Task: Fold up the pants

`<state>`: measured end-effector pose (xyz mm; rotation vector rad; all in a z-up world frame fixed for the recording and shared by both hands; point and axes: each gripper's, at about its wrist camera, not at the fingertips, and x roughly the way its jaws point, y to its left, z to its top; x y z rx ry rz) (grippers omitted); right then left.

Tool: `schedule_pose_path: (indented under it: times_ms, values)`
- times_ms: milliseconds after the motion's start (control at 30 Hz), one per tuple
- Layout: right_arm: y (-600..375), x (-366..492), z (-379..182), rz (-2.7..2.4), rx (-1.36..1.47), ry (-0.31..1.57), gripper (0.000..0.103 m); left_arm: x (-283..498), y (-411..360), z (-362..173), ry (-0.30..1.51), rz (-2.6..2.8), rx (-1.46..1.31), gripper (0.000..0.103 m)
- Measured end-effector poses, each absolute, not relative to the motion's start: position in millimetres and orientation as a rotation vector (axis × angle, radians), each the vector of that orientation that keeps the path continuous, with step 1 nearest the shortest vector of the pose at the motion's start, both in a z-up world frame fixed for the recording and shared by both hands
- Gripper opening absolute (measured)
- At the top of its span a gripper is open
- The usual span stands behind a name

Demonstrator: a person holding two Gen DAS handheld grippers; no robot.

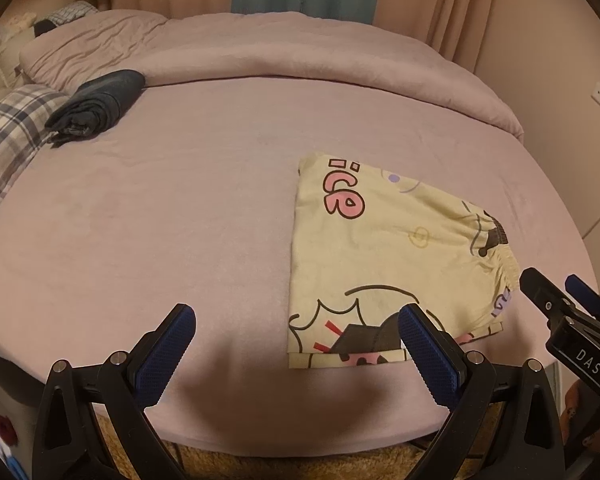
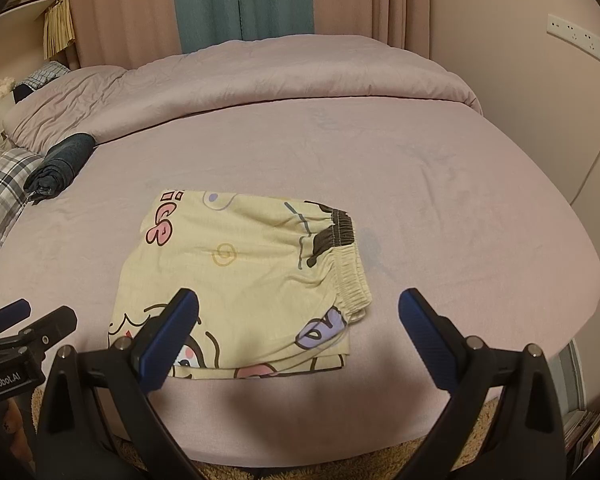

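Yellow printed pants [image 2: 240, 280] folded on bed [image 2: 420, 184]; left gripper [image 1: 296, 344], right gripper [image 2: 298, 332] agape, empty; best pinching near hem squarely.

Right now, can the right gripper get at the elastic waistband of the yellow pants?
Probably yes. The right gripper is open and holds nothing, and the waistband lies exposed on the bed just ahead, between its fingers, with nothing on top.

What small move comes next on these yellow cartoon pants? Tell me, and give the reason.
Probably none beyond backing off: the yellow cartoon-print pants already lie folded in a compact rectangle on the pink bed sheet, waistband at the right. The left gripper and right gripper are both open, holding nothing.
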<state>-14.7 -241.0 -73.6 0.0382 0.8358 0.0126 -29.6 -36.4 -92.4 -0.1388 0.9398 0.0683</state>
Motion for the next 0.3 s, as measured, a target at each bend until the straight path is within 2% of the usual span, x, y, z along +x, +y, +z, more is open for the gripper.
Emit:
schedule_pose_path:
  times_ms: [300]
  values:
    - [-235.6, -16.6, -72.9, 0.012, 0.027, 0.832, 0.101, -32.6, -37.1, -86.7, 0.914, 0.056, -0.147, 0.101]
